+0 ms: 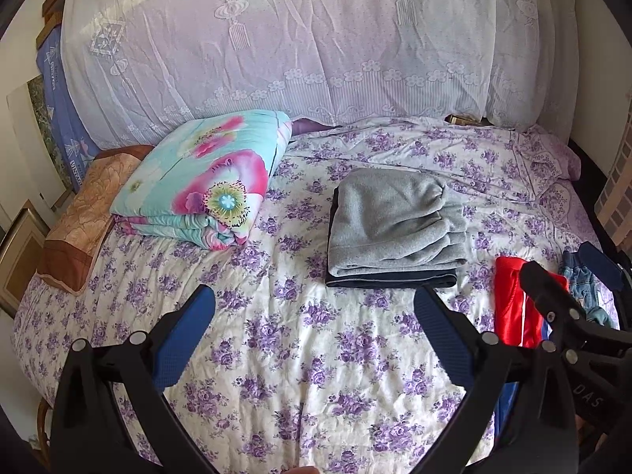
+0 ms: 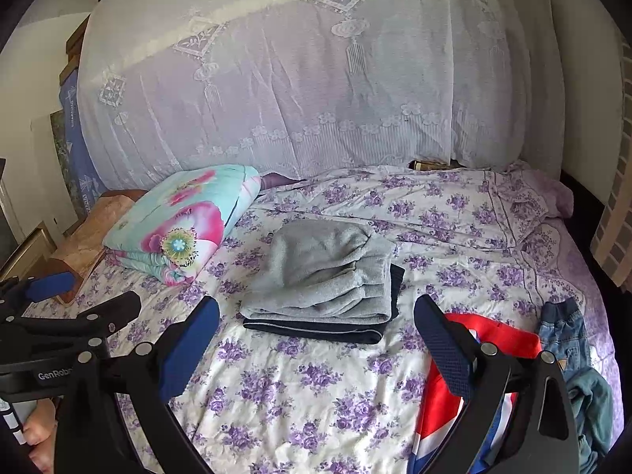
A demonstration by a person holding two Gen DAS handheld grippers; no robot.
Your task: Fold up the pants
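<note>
Folded grey fleece pants (image 1: 391, 221) (image 2: 324, 276) lie on top of a folded dark navy garment (image 1: 389, 279) (image 2: 316, 330) in the middle of the bed. Red pants with white and blue stripes (image 1: 511, 304) (image 2: 446, 395) lie unfolded at the right, beside blue denim pants (image 1: 584, 284) (image 2: 568, 339). My left gripper (image 1: 316, 335) is open above the bedspread, short of the grey stack. My right gripper (image 2: 316, 343) is open too, its right finger over the red pants. Neither holds anything.
A floral folded quilt (image 1: 201, 181) (image 2: 177, 225) rests at the back left by a brown pillow (image 1: 79, 221). The bedspread (image 1: 308, 375) has purple flowers. A lace net curtain (image 1: 296, 39) hangs behind. A hand (image 2: 37, 430) shows at lower left.
</note>
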